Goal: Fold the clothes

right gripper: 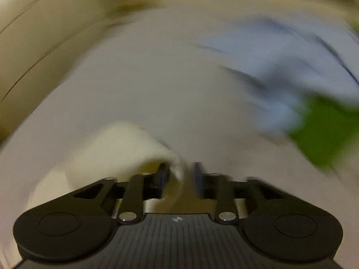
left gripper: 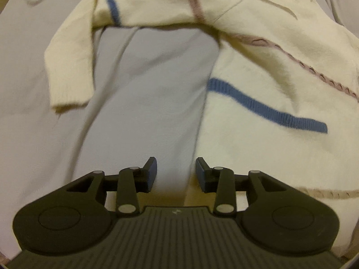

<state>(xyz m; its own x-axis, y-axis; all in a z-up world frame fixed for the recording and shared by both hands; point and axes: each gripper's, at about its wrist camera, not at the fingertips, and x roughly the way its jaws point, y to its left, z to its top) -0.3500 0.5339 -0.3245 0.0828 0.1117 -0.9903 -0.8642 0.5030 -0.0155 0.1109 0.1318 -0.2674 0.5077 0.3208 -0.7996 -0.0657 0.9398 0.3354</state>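
A cream sweater (left gripper: 258,71) with blue and pinkish-brown stripes lies spread on a grey sheet (left gripper: 145,94). One sleeve (left gripper: 67,74) runs down the left, its cuff low on the sheet. My left gripper (left gripper: 176,172) points down over the sheet, right beside the sweater's body edge; it is open and holds nothing. The right wrist view is badly blurred. My right gripper (right gripper: 180,178) has its fingers apart, with a curl of cream sweater cloth (right gripper: 125,148) between them. The cloth lies against the left finger (right gripper: 162,177), and a gap shows before the other finger.
Grey sheet (right gripper: 134,78) fills most of the right wrist view. A pale blue garment (right gripper: 280,78) and a green item (right gripper: 325,130) lie at its right, smeared by motion. A beige surface (right gripper: 33,22) rises at the upper left.
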